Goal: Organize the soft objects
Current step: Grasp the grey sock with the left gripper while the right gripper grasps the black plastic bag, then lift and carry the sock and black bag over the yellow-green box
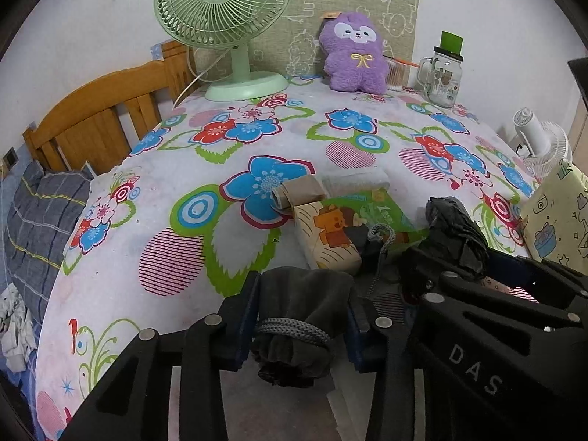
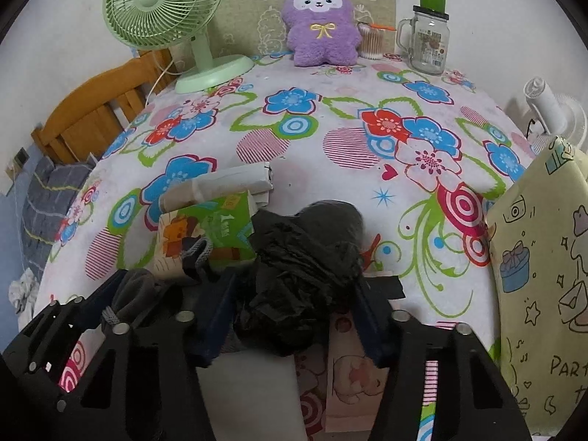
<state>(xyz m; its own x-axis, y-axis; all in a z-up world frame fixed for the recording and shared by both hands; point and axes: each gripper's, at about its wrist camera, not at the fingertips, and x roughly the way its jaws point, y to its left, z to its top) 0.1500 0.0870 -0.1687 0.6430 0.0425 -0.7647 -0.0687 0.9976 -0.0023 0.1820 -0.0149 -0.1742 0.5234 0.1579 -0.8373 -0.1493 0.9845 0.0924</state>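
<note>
Our left gripper (image 1: 301, 316) squeezes the grey pouch (image 1: 299, 305) near the table's (image 1: 121, 294) front edge. Right beside it, our right gripper (image 2: 294, 294) pinches the black umbrella (image 2: 305, 257). A tissue pack (image 1: 330, 231) and paper rolls (image 1: 299, 189) lie just past them. Behind those, the flowered cloth is bare up to the fan (image 1: 224, 29) and purple toy (image 1: 354, 55). A yellow bag (image 2: 544, 275) crowds the right edge.

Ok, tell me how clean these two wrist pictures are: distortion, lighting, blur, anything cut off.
Left wrist view: strong fisheye bend, so the floral tablecloth bulges like a dome; dark vignette at the corners; flat, even light, no glare; the green fan is sharp. Right wrist view: same bend and dark corners; the black bundle is underexposed, its folds hard to read.
</note>
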